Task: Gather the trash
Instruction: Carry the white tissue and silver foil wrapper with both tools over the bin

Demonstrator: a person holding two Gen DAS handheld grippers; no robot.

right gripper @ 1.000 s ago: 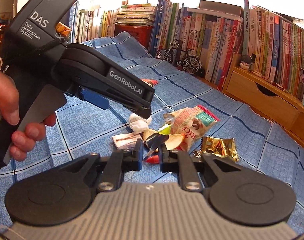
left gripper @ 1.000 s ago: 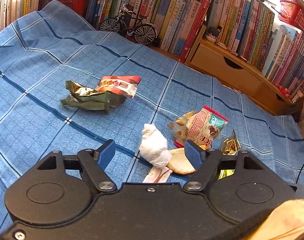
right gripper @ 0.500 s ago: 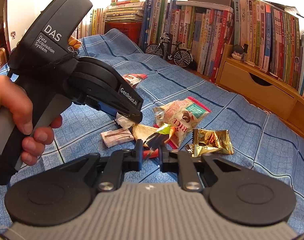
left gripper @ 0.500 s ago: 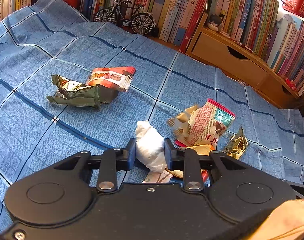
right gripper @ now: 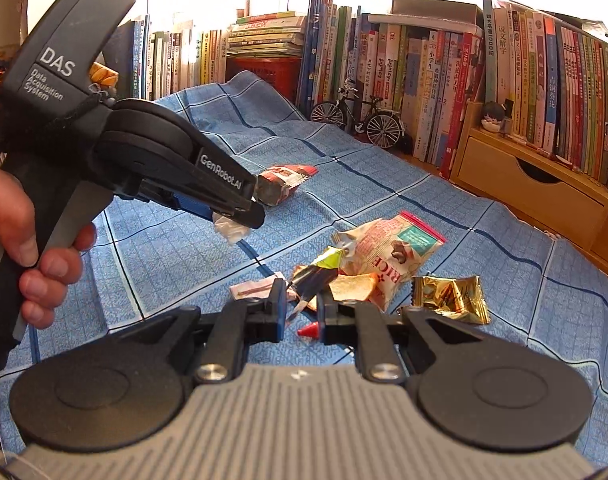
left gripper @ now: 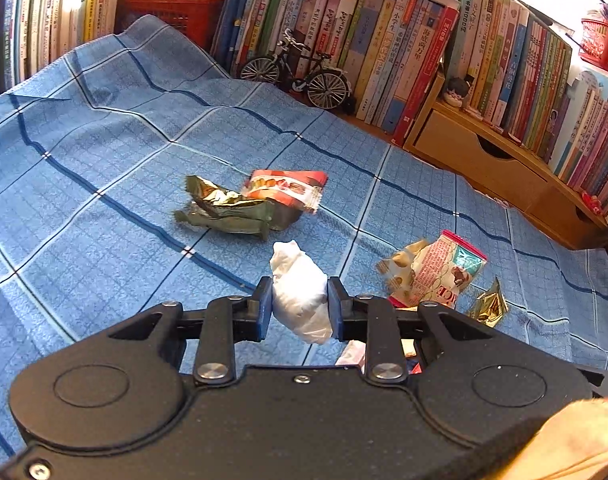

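My left gripper [left gripper: 300, 306] is shut on a crumpled white tissue [left gripper: 298, 280] and holds it above the blue checked cloth [left gripper: 104, 248]. In the right wrist view the same left gripper [right gripper: 240, 222] hangs at the left in a hand, with the tissue [right gripper: 230, 232] showing under its tip. My right gripper [right gripper: 302, 310] is shut on a dark wrapper with a green end [right gripper: 315, 276]. Beyond it lie a rice snack bag [right gripper: 387, 252], a cracker [right gripper: 353, 286], a gold wrapper [right gripper: 449, 292] and a pink paper wrapper [right gripper: 252, 290].
A green-gold wrapper [left gripper: 228, 210] and a red snack packet [left gripper: 288, 188] lie together mid-cloth. A small red cone [right gripper: 309, 330] lies under my right fingers. A model bicycle [left gripper: 296, 70], rows of books and a wooden drawer unit [left gripper: 483, 160] line the far edge.
My left gripper went from open around the tissue to shut on it, then lifted it off the cloth. My right gripper kept its hold on the dark wrapper.
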